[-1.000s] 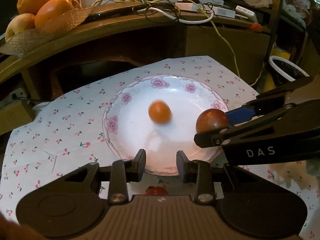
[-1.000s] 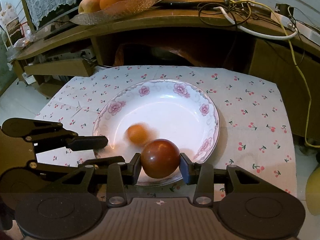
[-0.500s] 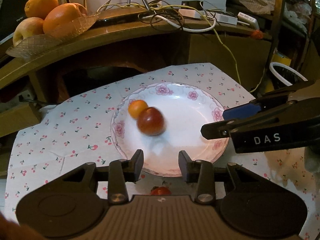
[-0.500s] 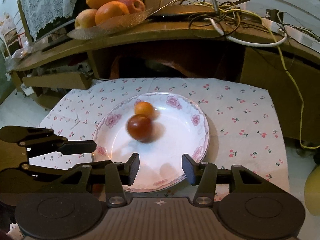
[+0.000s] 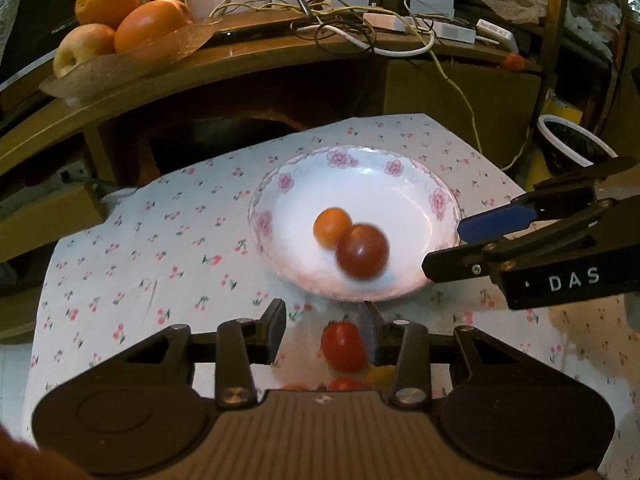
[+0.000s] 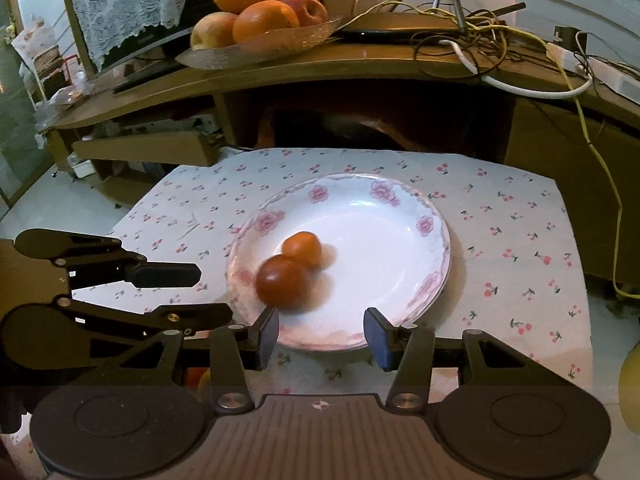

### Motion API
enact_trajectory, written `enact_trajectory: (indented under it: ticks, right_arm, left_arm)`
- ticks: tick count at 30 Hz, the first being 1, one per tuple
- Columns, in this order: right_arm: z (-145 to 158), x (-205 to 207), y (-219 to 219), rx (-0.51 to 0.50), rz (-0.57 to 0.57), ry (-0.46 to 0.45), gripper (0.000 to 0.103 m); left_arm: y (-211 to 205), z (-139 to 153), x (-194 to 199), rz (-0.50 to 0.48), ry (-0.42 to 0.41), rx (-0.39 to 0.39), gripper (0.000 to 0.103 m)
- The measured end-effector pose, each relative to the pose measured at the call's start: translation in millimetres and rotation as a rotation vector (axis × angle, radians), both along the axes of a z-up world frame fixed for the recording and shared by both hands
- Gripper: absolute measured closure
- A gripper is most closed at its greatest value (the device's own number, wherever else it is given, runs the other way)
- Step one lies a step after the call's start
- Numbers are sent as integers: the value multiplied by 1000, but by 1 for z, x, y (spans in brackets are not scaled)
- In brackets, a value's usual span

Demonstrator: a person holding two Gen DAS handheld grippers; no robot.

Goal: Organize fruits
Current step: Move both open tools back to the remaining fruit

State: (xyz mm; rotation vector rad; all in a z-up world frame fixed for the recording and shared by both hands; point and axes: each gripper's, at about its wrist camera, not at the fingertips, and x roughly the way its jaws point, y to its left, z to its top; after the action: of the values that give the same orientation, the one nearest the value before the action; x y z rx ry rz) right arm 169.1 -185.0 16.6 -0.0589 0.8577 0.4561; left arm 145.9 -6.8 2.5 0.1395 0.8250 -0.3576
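Observation:
A white plate with pink flowers (image 5: 400,184) (image 6: 400,216) sits on the cherry-print cloth. In it lie a small orange fruit (image 5: 331,227) (image 6: 302,249) and a larger dark red fruit (image 5: 362,257) (image 6: 283,286), touching and blurred. My left gripper (image 5: 322,330) is open just short of the plate's near rim, with a red tomato (image 5: 343,346) on the cloth between its fingers, untouched. More small fruits (image 5: 348,383) lie under it. My right gripper (image 6: 322,334) is open and empty at the plate's near rim; it also shows in the left wrist view (image 5: 460,246).
A wooden desk (image 6: 360,64) stands behind the cloth, with a glass dish of oranges and apples (image 6: 256,20) (image 5: 120,28) and tangled cables (image 6: 500,40). A white-rimmed bin (image 5: 572,148) stands at the right. The cloth's edges fall off at left and right.
My right gripper opened and let the dark red fruit go into the plate, where it rolled beside the orange one. Both grippers drew back from the plate. The tomato came into view between my left fingers.

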Motion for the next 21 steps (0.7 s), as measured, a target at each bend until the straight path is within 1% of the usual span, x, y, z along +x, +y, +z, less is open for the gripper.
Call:
enact_trajectory:
  ticks: [7, 16, 21]
  right_arm:
    - [-3, -14, 12, 5, 45, 23, 54]
    - [-14, -42, 31, -7, 153, 81, 54]
    - [-23, -52, 42, -21, 203, 109, 54]
  left_arm:
    - [14, 3, -20, -3, -2, 8, 59]
    - [38, 1, -42, -4, 16, 15, 58]
    - [45, -7, -49, -17, 31, 28, 54]
